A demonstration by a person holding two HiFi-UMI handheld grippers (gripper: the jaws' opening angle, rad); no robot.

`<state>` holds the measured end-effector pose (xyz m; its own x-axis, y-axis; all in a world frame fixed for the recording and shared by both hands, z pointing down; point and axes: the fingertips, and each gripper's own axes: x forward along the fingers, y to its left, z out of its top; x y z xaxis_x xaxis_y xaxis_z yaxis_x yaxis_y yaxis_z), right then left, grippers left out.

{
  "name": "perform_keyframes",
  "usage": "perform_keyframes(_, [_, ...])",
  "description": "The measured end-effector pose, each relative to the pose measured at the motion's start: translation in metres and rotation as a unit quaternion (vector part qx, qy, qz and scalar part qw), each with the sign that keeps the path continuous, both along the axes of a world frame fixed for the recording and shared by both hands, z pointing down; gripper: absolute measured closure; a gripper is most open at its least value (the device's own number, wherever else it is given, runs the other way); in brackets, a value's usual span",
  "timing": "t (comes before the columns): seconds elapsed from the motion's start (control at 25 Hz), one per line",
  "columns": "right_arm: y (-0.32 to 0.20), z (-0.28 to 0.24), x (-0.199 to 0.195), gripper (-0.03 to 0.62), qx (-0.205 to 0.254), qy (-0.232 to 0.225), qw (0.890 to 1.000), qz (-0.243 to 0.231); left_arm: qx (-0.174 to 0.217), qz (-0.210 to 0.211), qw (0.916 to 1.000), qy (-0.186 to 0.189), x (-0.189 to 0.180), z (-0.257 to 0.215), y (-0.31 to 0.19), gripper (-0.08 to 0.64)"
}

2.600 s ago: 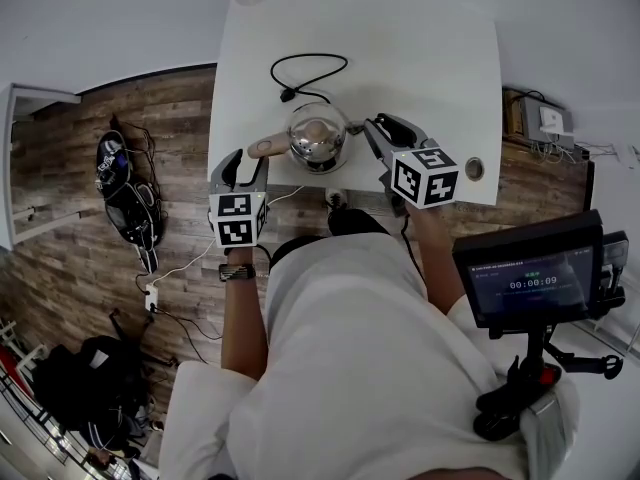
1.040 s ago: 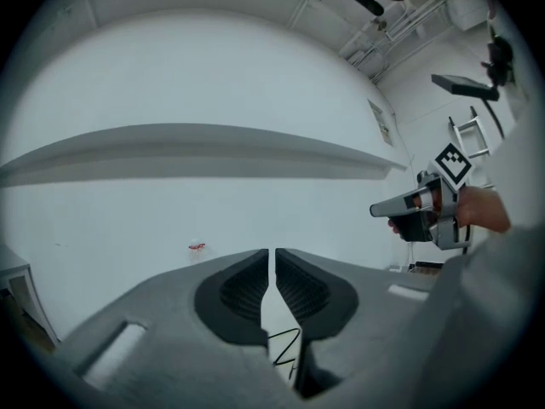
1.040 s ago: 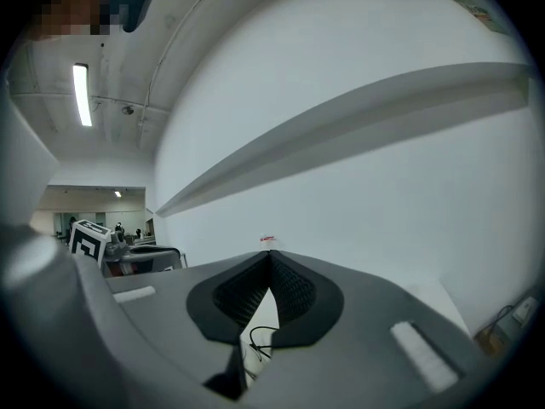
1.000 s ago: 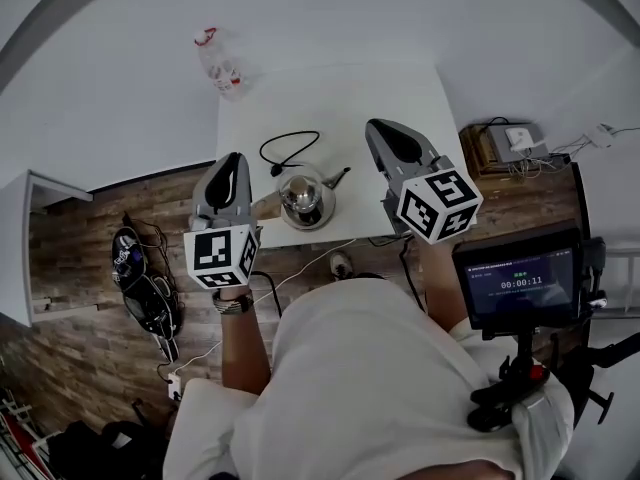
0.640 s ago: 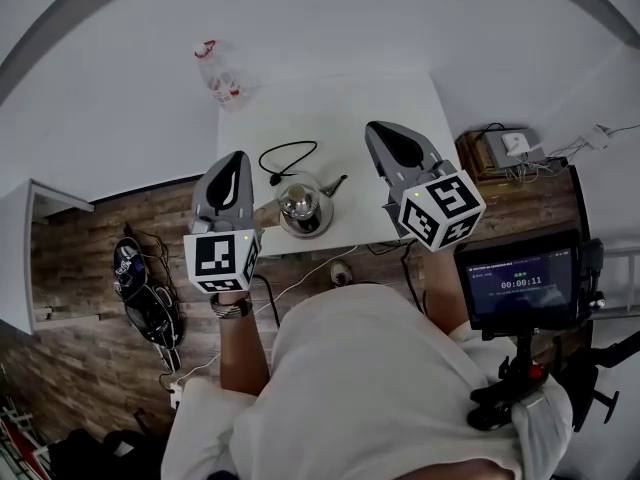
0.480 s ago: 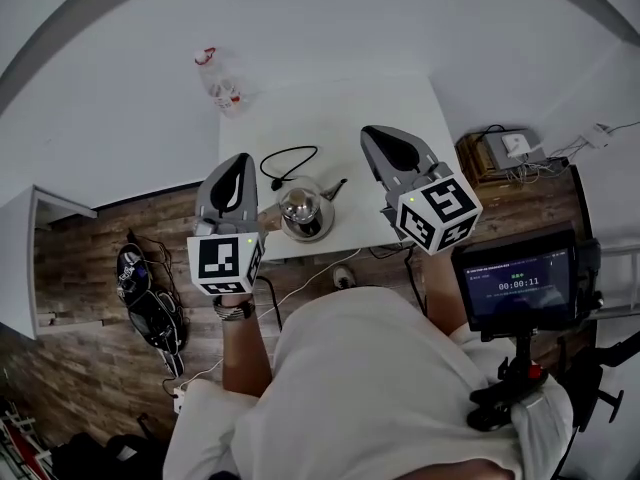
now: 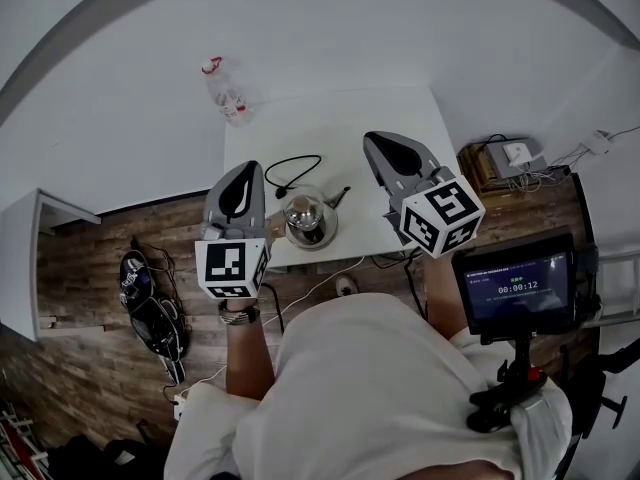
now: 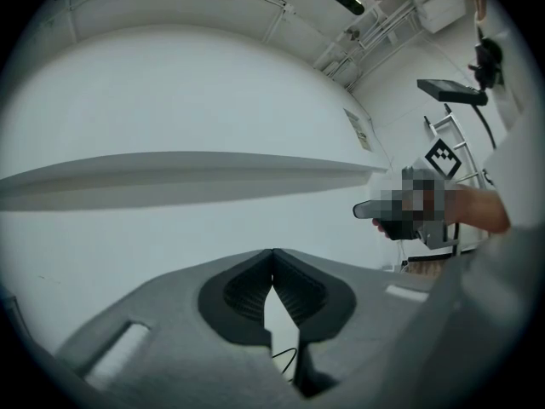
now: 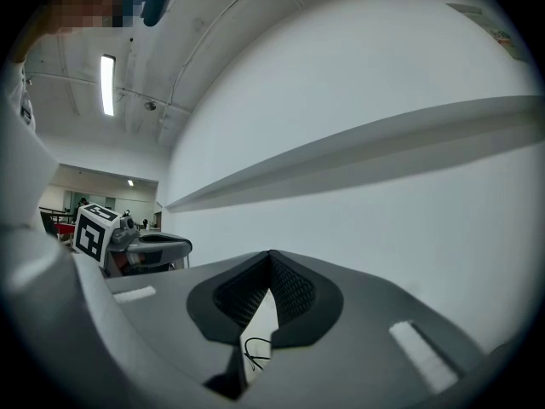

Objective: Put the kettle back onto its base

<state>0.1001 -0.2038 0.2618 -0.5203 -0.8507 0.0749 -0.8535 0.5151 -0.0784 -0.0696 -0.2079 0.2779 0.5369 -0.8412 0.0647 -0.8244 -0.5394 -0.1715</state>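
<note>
A shiny steel kettle point(image 7: 306, 216) with a wooden handle stands near the front edge of the white table point(image 7: 390, 108), its spout pointing right. A black cord point(image 7: 291, 171) loops on the table behind it; the base under it is hidden. My left gripper point(image 7: 242, 171) hangs in the air left of the kettle, jaws shut and empty. On the kettle's right my right gripper point(image 7: 380, 141) is also raised, shut on nothing. In the left gripper view the shut left gripper point(image 8: 272, 254) faces a white wall. The shut right gripper point(image 9: 271, 256) faces the same wall, with the cord point(image 9: 254, 348) below.
A plastic bottle point(image 7: 226, 92) stands at the table's far left corner. A monitor on a stand point(image 7: 515, 288) is at the right, and a box with cables point(image 7: 505, 156) sits by the wall. A bag and cables point(image 7: 145, 298) lie on the wooden floor at the left.
Both grippers have come away from the kettle's sides and now stand high above the table. Over the last second the left gripper drifted slightly right; the kettle stayed put.
</note>
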Motion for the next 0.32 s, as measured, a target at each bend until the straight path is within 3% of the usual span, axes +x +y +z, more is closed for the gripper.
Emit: perform_keyframes(0.32, [0.0045,-0.0051,-0.0081,0.591,0.004,0.002,1.0,-0.013,0.002,-0.009,1.0,0.003,-0.0042,-0.0064,0.0049,0.555])
